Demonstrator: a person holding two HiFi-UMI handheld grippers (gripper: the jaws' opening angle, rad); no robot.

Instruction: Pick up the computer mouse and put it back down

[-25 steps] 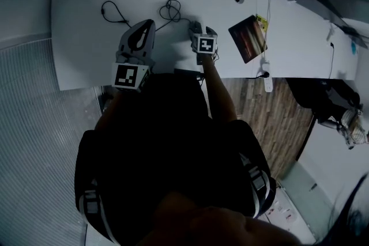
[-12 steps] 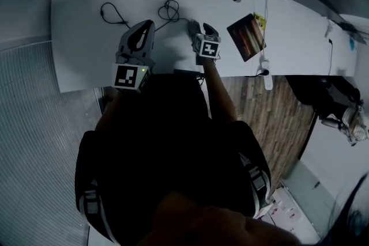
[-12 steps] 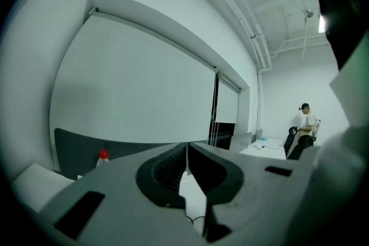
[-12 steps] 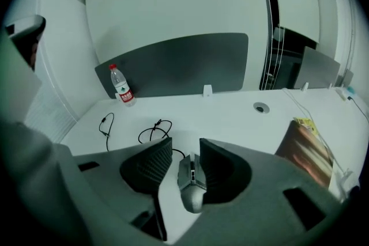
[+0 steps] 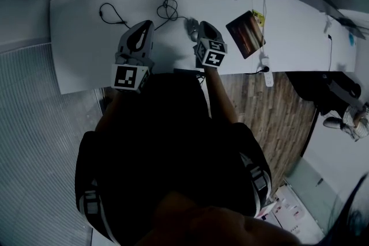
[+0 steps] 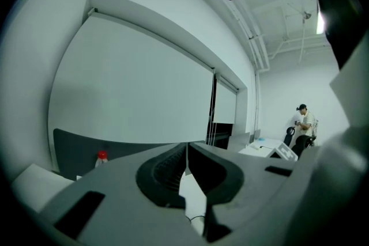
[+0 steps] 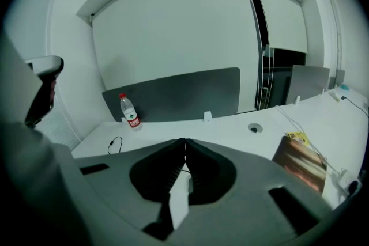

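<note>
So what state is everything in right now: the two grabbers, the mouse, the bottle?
Right gripper: jaws shut, having just been closing, with nothing between them.
Left gripper: jaws shut, empty.
Computer mouse: lying on the desk, not held.
Bottle: upright, red cap on.
Black cable: bunched in a loose tangle.

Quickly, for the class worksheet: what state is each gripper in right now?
Left gripper: closed, holding nothing.
Right gripper: jaws have just closed, nothing between them.
</note>
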